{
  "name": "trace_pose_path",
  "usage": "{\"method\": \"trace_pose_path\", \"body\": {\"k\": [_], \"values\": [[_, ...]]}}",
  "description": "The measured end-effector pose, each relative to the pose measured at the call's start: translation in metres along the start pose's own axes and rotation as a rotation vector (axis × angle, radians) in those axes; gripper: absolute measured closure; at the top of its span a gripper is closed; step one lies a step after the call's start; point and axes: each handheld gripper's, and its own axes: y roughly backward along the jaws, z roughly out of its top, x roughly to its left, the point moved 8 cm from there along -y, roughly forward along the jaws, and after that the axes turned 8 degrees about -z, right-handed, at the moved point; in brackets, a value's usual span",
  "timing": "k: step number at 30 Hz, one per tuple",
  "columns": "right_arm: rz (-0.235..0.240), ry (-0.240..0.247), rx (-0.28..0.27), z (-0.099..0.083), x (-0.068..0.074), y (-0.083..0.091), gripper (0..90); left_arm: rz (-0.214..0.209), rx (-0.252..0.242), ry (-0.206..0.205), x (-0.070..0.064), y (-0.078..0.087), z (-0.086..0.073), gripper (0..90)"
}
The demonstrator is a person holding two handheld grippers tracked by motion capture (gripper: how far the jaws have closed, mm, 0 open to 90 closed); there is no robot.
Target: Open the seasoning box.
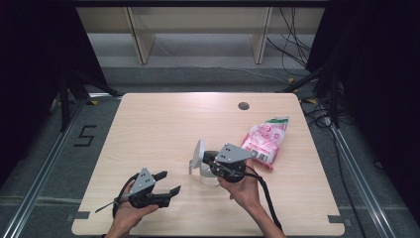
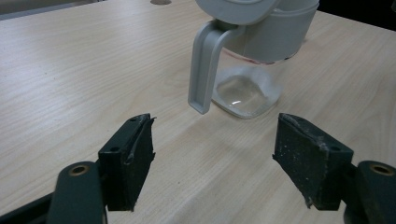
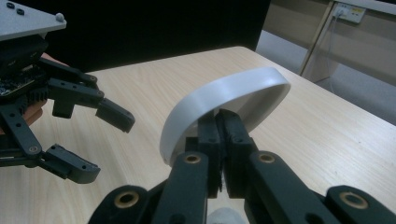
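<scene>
A clear plastic jug with a white collar and a white handle stands on the table's front middle; its clear base rests flat on the wood. Its round white lid is tipped up on edge. My right gripper is shut on the lid, both jaws pressed together on its rim. My left gripper is open, low over the table just left of the jug, with nothing between its fingers. From the right gripper view the left gripper shows open at the left.
A pink and white printed bag lies right of the jug. A dark round grommet sits near the far edge of the light wooden table. Beyond the table are a grey floor, cables and shelf legs.
</scene>
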Motion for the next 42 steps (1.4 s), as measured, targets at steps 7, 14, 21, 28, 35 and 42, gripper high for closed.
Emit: {"method": "trace_pose_path", "body": {"k": [7,14,21,28,35,42], "values": [[0.009,0.004,-0.001,0.001,0.006,-0.004,87.8,0.009,0.002,0.003,0.001,0.000,-0.001,27.4],[-0.011,-0.006,0.003,0.000,-0.003,0.003,85.4,0.012,-0.006,0.005,0.002,0.002,0.001,27.3],[-0.076,-0.039,-0.002,-0.007,-0.028,0.026,80.6,0.010,-0.003,0.017,0.005,0.002,-0.001,26.8],[-0.121,-0.096,0.019,-0.020,-0.051,0.045,74.4,0.003,-0.003,0.015,0.003,0.001,-0.001,26.6],[-0.183,-0.170,0.054,-0.040,-0.078,0.061,66.4,0.002,-0.006,0.020,0.002,0.001,-0.001,26.4],[-0.229,-0.203,0.074,-0.051,-0.096,0.066,58.5,0.009,-0.006,0.022,0.003,0.002,0.000,26.3]]}}
